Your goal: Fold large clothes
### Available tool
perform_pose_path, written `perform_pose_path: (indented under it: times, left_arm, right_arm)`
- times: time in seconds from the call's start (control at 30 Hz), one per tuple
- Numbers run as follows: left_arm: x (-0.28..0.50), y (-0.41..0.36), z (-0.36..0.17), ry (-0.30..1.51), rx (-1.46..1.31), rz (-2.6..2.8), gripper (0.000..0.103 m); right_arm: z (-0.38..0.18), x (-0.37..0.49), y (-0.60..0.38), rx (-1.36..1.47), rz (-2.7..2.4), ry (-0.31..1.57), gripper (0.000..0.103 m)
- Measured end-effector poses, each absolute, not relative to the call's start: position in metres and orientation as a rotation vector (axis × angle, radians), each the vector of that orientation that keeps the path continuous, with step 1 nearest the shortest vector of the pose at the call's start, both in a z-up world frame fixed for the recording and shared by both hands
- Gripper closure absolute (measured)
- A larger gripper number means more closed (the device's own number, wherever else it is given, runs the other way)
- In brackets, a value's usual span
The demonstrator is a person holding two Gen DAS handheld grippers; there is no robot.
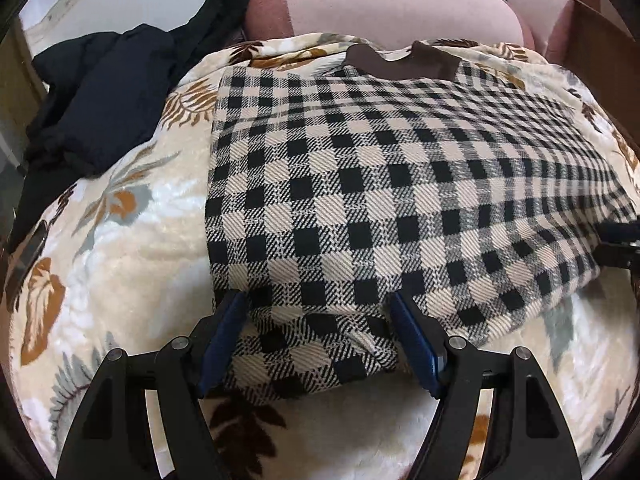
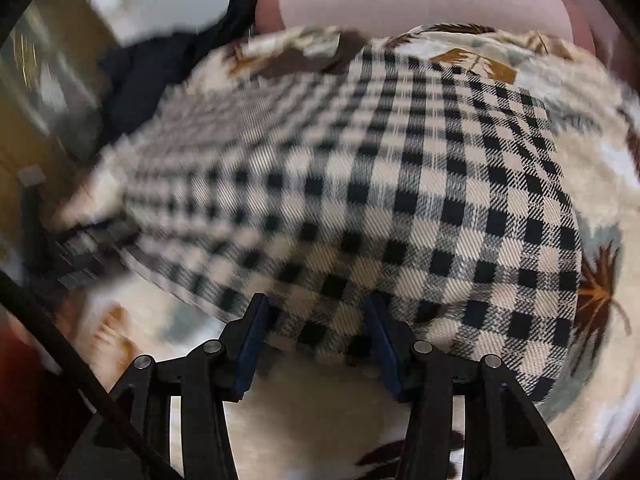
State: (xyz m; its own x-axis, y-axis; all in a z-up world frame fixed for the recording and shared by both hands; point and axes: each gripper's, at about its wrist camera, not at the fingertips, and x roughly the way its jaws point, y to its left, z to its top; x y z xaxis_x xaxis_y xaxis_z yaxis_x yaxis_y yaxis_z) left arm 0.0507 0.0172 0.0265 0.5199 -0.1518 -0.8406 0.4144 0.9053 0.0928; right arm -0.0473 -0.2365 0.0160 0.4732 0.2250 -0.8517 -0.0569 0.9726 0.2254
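Observation:
A black and beige checked garment (image 1: 380, 184) with a brown collar (image 1: 400, 64) lies spread on a cream leaf-patterned blanket (image 1: 120, 264). My left gripper (image 1: 316, 312) is open with its blue-padded fingers on either side of the garment's near hem. The checked garment also fills the right wrist view (image 2: 400, 184), partly blurred. My right gripper (image 2: 316, 312) is open, its fingers astride the near hem of the garment. The right gripper shows at the right edge of the left wrist view (image 1: 624, 248), by the garment's right corner.
A pile of black clothing (image 1: 104, 88) lies at the back left on the blanket. A pink cushion (image 1: 380, 4) stands behind the garment. A wooden edge (image 1: 600, 40) runs at the far right. The blanket (image 2: 600, 120) extends right of the garment.

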Motion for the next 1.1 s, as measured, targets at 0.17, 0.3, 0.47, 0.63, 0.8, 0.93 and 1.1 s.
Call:
perform_pose_path:
  times: [0.17,0.3,0.47,0.63,0.8,0.93,1.1]
  left_arm:
    - [0.058,0.020,0.059,0.935,0.118,-0.427,0.029]
    - [0.084,0.003,0.065,0.898,0.078,-0.403,0.029]
    - [0.125,-0.005,0.049,0.926,0.036,-0.343,0.029]
    - [0.150,0.019,0.039,0.938,0.005,-0.243,0.029]
    - [0.171,0.067,0.035,0.970,-0.136,-0.107,0.029]
    - [0.174,0.097,0.038,0.982,-0.218,-0.040,0.029]
    - [0.159,0.107,0.048,0.964,-0.191,-0.073,0.029]
  right_arm:
    - [0.045,-0.042,-0.247,0.263,0.166,0.971,0.049]
    - [0.057,-0.012,-0.252,0.370,0.176,0.891,0.049]
    - [0.036,0.036,-0.250,0.442,0.167,0.896,0.049]
    - [0.015,0.054,-0.290,0.448,0.007,0.908,0.051]
    - [0.019,0.049,-0.346,0.480,-0.198,0.869,0.051]
    - [0.016,0.036,-0.381,0.544,-0.324,0.861,0.045]
    - [0.027,0.019,-0.379,0.554,-0.294,0.852,0.045]
